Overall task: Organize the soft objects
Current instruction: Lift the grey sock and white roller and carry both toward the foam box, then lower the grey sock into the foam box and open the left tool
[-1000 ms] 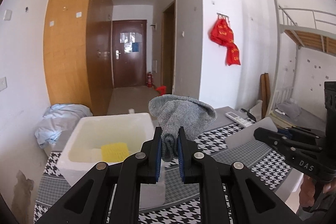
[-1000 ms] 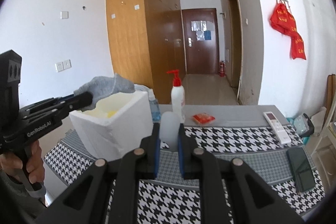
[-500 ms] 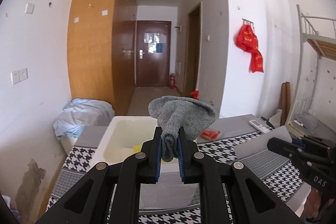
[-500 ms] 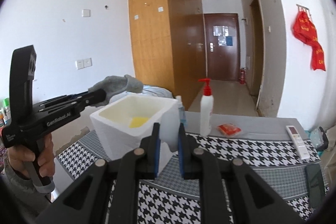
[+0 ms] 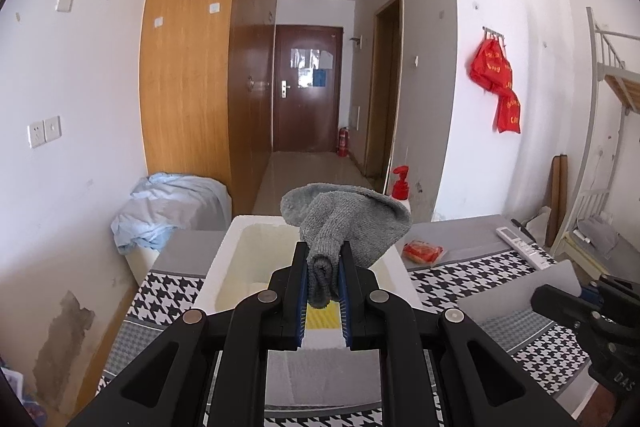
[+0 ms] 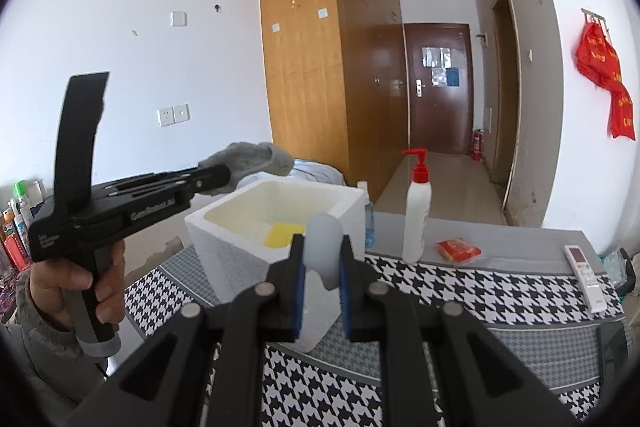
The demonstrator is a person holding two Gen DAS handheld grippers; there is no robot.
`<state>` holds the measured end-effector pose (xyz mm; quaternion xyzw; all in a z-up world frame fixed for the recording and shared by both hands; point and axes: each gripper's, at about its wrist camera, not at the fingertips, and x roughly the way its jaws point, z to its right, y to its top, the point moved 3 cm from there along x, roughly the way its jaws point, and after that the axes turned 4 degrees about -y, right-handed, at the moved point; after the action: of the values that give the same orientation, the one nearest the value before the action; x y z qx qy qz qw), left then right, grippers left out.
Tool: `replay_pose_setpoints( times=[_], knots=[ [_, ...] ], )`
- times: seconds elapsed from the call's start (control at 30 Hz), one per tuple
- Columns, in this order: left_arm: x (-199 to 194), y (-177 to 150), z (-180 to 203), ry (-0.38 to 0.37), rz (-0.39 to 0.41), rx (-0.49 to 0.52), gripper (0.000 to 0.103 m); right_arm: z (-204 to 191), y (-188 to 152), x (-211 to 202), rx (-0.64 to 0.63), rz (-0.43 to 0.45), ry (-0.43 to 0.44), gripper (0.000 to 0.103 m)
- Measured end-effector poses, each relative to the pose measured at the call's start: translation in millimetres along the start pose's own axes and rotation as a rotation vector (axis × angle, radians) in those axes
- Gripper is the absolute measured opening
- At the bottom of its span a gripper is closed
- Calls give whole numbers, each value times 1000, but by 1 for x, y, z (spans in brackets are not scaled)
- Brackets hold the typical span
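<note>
My left gripper is shut on a grey knitted sock and holds it above the open white foam box. A yellow sponge lies inside the box. In the right wrist view the left gripper with the sock hovers over the box's left rim. My right gripper is shut on a thin white translucent piece, held right of the box; it also shows at the right edge of the left wrist view.
A houndstooth cloth covers the table. On it stand a pump bottle, a red packet, a white remote and a dark phone. A bundle of blue cloth lies beyond the box.
The left gripper carried the sock from beside the box to above its opening. The right gripper swung left, closer to the box, with its white piece.
</note>
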<state>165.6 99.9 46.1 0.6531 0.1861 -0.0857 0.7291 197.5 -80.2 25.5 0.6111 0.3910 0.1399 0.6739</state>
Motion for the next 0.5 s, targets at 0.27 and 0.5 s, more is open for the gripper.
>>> replay_pose_setpoints(
  times=[0.27,0.5],
  knots=[
    [21,3,-8,1,-38,-17,14,2,1,8,6,-8,-10,18],
    [35,5,-11,-5,-76,-36,14,1,2,12,8,-17,-24,18]
  ],
)
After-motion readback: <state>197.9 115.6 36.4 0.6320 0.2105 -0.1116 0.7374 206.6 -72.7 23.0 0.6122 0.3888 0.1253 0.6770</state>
